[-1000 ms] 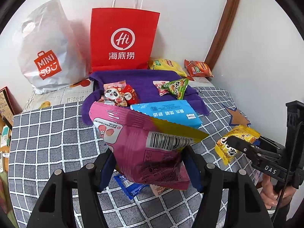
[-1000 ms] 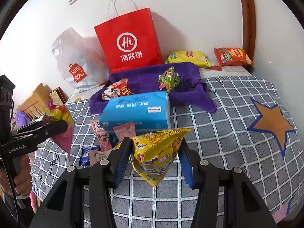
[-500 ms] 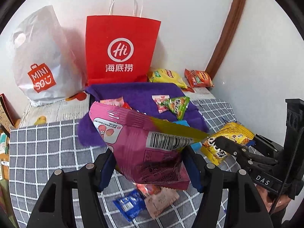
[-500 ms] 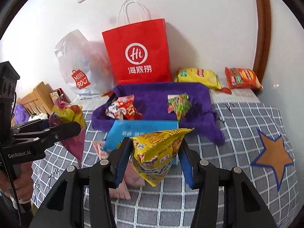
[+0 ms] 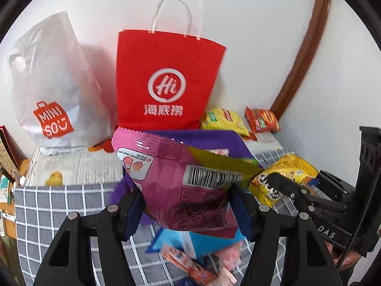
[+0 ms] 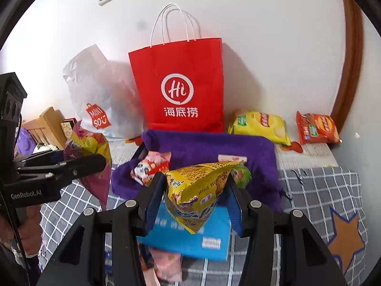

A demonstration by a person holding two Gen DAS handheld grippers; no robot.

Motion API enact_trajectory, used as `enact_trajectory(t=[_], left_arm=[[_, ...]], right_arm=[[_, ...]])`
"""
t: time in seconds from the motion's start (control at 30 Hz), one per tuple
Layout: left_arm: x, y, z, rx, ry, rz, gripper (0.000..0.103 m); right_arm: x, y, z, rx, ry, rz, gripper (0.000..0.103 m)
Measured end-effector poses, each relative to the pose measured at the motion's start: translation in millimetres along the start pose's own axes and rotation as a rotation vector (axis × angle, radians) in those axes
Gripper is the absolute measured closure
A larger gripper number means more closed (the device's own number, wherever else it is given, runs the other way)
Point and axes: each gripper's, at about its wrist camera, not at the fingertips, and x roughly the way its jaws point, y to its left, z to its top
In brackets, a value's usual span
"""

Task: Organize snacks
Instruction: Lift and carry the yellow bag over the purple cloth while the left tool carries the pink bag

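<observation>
— Two tongs, two packets. The left tongs [image 5: 188, 211] are clamped on a pink snack bag [image 5: 181, 178], its barcode facing the camera and a yellow strip along its top edge. The bag hangs clear of the surface.

— And the right tongs [image 6: 195, 201]?

— They grip a yellow snack packet [image 6: 200, 190] by its sides, with the pointed lower corner hanging down between the fingers. In the left view the same packet shows at the right edge, just beside the pink bag.

— What lies under them?

— A blue box [image 6: 190, 236] on the grey checked cloth [image 6: 316, 186] that covers the surface, with some small wrappers in front of it, too blurred to read. Just behind the box sits a purple cloth [image 6: 214, 145], and on it a small red and white packet [image 6: 150, 166] with a panda face, plus a green packet partly hidden behind the yellow one.

— Farther back?

— A red paper bag [image 6: 183, 83] with white handles stands upright against the wall, touching the purple cloth's far edge. A white plastic bag [image 5: 50, 83] sits to its left. To its right lie a yellow crisp bag [image 6: 259, 125] and, a little apart, a red crisp bag [image 6: 316, 128] near the brown door frame. An orange star [image 6: 345, 236] is printed on the cloth at the right. A hand [image 6: 28, 236] holds the left tool's grip.
</observation>
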Motion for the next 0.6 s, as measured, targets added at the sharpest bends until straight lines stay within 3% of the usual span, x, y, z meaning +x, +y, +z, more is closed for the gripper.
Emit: enact_trajectory(t=[0.4, 0.6], left_arm=[[37.4, 30.5, 49.9, -0.054, 0.006, 0.024, 0.039], [68.0, 32.9, 48.1, -0.049, 0.030, 0.020, 0.039]], right_arm=[[46.3, -1.8, 50.6, -0.028, -0.030, 0.029, 0.054], [83.2, -18.7, 49.5, -0.008, 0.045, 0.030, 0.054]])
